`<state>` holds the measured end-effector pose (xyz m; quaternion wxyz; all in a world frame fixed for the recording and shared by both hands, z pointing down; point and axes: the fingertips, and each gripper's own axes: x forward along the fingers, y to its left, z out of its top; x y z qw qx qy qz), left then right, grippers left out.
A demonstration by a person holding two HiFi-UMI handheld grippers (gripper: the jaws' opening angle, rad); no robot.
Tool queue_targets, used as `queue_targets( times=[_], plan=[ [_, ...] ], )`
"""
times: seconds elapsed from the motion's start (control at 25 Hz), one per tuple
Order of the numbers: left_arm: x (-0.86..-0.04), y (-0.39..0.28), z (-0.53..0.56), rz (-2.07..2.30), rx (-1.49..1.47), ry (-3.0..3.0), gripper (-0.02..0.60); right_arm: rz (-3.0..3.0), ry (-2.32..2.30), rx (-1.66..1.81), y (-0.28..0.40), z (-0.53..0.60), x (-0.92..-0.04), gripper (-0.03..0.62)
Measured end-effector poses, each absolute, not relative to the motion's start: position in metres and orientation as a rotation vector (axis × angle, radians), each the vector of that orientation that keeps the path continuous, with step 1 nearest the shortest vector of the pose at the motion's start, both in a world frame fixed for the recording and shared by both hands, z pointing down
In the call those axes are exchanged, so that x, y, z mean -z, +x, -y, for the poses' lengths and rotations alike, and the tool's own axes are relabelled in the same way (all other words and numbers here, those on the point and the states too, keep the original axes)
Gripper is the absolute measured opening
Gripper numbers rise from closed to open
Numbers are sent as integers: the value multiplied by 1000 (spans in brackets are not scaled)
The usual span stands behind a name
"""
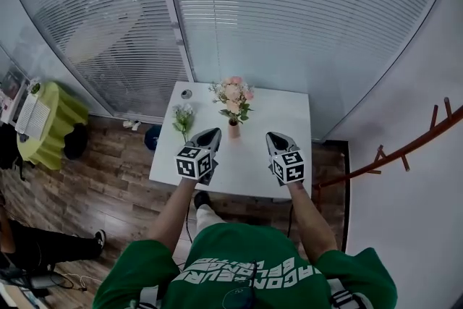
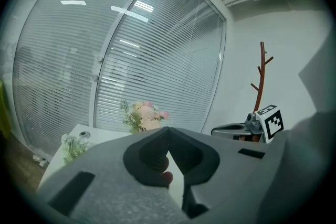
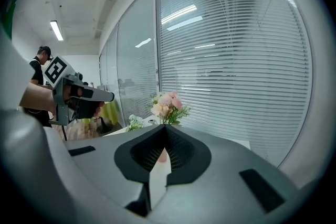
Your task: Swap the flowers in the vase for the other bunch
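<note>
The white desk [image 1: 268,174] carries the pink bunch [image 1: 233,96], upright in the small vase [image 1: 234,132], while the white bunch [image 1: 184,116] lies flat just to its left, apart from it. I judge this fits either a swap yet to be made or one already made, depending on which bunch counts as the other. The left gripper [image 1: 215,132] and right gripper [image 1: 271,136] hover on either side of the vase, both clenched on nothing
</note>
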<state>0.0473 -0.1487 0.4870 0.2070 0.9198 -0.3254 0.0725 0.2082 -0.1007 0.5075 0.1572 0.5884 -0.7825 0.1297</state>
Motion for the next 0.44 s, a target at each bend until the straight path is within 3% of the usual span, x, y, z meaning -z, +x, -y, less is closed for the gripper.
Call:
queue_targets(
  times=[0.44],
  plan=[
    [-488,42,149,917,-195,2546,2,2229,1673,-368,210,99,-509,12]
  ],
)
